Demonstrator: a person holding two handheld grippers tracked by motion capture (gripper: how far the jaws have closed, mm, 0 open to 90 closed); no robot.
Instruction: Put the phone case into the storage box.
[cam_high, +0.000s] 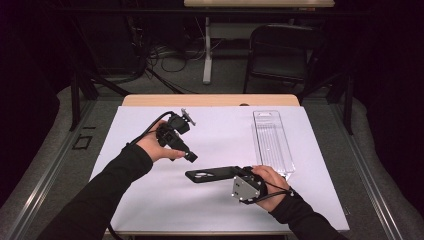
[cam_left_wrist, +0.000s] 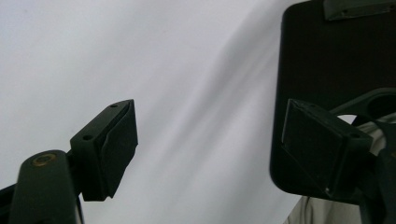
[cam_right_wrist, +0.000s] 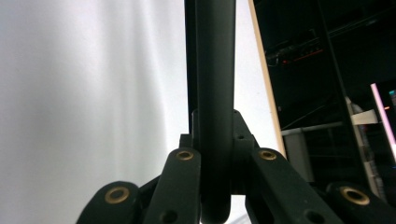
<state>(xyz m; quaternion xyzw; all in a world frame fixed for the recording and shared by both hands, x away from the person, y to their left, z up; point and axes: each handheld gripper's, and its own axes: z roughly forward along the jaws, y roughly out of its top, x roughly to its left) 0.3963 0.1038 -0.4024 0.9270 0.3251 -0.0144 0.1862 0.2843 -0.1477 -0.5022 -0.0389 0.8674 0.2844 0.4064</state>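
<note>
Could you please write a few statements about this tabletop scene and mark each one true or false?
1. The right claw is shut on the black phone case. True.
2. The left claw grips the black phone case. False: its jaws stand open with nothing between them.
3. The clear plastic tray lies on the white sheet beyond the right hand. True.
4. The clear plastic tray is stacked on top of the black phone case. False: it lies beside the case's right end, flat on the sheet.
5. A black chair stands beyond the table. True.
</note>
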